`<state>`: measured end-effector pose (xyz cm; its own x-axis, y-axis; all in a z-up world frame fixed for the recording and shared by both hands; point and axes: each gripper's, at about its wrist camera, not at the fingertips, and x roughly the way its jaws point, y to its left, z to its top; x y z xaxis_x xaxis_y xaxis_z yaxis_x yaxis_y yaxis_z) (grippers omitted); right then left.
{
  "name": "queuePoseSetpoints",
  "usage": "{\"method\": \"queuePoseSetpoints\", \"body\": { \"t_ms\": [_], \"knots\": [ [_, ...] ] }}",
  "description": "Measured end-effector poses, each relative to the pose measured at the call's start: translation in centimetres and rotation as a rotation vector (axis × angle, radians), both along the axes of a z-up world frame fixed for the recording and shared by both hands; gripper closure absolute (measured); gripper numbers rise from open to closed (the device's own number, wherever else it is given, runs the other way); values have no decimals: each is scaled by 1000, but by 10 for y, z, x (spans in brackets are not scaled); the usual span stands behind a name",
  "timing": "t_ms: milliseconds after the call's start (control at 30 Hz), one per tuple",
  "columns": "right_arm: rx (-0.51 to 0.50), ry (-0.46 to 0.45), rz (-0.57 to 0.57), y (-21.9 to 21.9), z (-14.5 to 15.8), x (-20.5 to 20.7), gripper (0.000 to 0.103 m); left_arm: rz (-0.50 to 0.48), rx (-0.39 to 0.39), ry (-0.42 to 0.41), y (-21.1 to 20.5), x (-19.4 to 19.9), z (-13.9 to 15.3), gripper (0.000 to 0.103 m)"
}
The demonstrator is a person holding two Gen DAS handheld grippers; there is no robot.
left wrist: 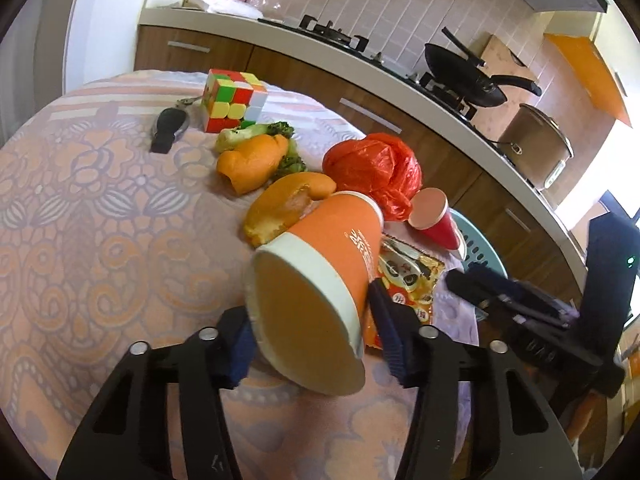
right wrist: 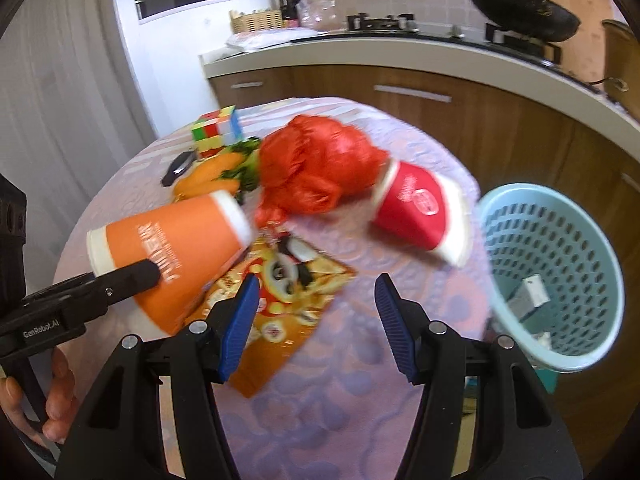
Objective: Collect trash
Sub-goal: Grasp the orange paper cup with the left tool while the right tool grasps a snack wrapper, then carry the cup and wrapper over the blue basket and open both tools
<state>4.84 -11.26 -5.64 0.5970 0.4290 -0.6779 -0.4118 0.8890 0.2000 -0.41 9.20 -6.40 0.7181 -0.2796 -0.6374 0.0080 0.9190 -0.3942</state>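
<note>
An orange paper cup (left wrist: pixel 320 280) lies on its side with my left gripper (left wrist: pixel 316 332) shut on it, base toward the camera. In the right wrist view the same cup (right wrist: pixel 168 248) has one left finger (right wrist: pixel 136 276) pressed against it. My right gripper (right wrist: pixel 316 312) stands open above a yellow snack wrapper (right wrist: pixel 296 280). Beyond it lie a red paper cup (right wrist: pixel 420 208) on its side, a crumpled red plastic bag (right wrist: pixel 316 164), orange peels (left wrist: pixel 256 160) and broccoli scraps (left wrist: pixel 280 128). A light blue basket (right wrist: pixel 560 248) at the table's right edge holds a white scrap.
A round table under a patterned cloth (left wrist: pixel 100 220) also carries a Rubik's cube (left wrist: pixel 232 100) and a black car key (left wrist: pixel 168 128). Behind it runs a kitchen counter (left wrist: pixel 360 60) with a hob, a black wok (left wrist: pixel 464 80) and a steel pot (left wrist: pixel 536 144). A hand (right wrist: pixel 56 396) grips the left tool.
</note>
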Motion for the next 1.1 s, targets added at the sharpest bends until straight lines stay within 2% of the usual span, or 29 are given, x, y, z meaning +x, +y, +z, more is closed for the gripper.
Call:
{"method": "queuePoseSetpoints", "body": {
  "t_ms": [67, 233, 300, 333, 400, 700, 867, 1100],
  "knots": [
    [6, 30, 3, 5, -8, 5, 47, -9, -13, -17, 0, -3, 3, 64],
    [-34, 44, 26, 23, -19, 13, 48, -3, 41, -42, -4, -10, 9, 64],
    [-39, 61, 39, 29, -23, 14, 59, 5, 55, -57, -5, -11, 11, 64],
    [-52, 52, 41, 32, -25, 14, 61, 9, 63, -65, -6, -13, 12, 64],
    [-89, 20, 35, 36, -25, 10, 73, 12, 71, -72, -6, -14, 14, 64],
    [-64, -59, 35, 23, -8, -4, 91, 15, 76, -96, -11, -17, 21, 64],
    [-73, -139, 23, 11, 15, -15, 93, 6, 75, -135, -18, -21, 32, 64],
    [-32, -182, -5, -7, 38, -19, 93, 1, 76, -186, -27, -22, 50, 63]
  ]
}}
